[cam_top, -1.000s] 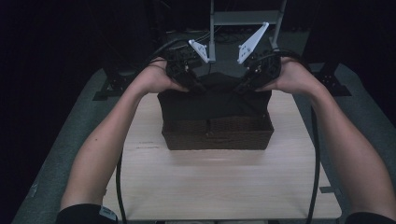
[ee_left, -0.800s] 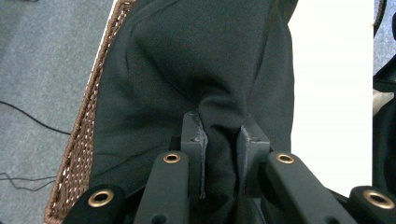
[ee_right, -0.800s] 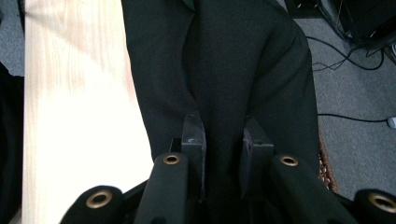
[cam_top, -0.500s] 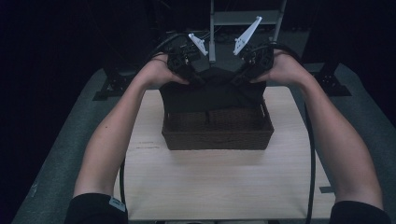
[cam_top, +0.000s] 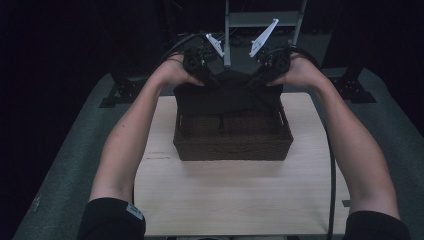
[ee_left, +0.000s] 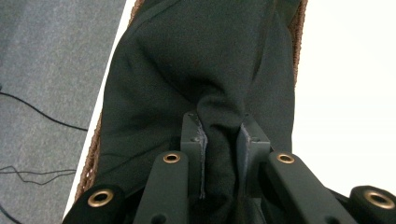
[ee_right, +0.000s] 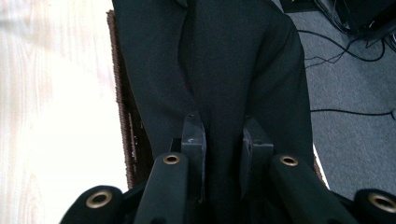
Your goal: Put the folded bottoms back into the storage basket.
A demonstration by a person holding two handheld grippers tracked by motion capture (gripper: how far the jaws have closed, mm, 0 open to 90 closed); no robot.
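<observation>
Both clamped on dark cloth (cam_top: 227, 97) draped over wicker basket (cam_top: 232, 145)'s far end: left gripper (ee_left: 223, 135), right gripper (ee_right: 223, 135). Best lowered evenly, kept taut, released only once settled inside.

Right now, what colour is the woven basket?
Dark brown basket; clearest in the high view.

Before you lies a pale wooden tabletop (cam_top: 235, 195), its grain running across. It sits on a grey, felt-like surround (cam_top: 60, 175) that spreads out to both sides. Beyond the far edge you see a light metal frame (cam_top: 227, 35) with an upright post against a dark background. Black brackets (cam_top: 117, 95) stand at the far corners. Thin black cables (ee_right: 345, 56) trail over the grey carpet (ee_left: 46, 70).
</observation>
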